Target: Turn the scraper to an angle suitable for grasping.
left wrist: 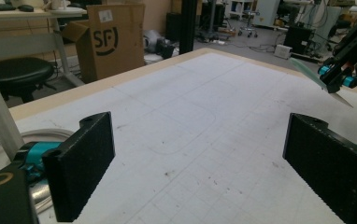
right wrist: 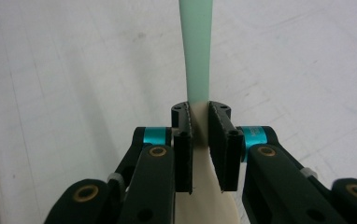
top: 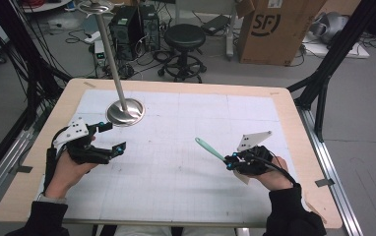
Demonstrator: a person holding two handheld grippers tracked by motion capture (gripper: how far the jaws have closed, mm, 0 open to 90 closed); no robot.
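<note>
Showing the white gridded tabletop (top: pixel 176 172) with a polished steel stand (top: pixel 124 111) as landmark: left gripper (top: pixel 112 137), jaws wide apart, sits just beside its round base; right gripper (top: pixel 230 162), well apart, clamps a mint-green, cream-bladed plastic spatula (top: pixel 209 148).

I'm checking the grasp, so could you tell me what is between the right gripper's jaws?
The right gripper is shut on a spatula: its green handle points away, its cream blade trails back. The pads cover where the two join.
</note>
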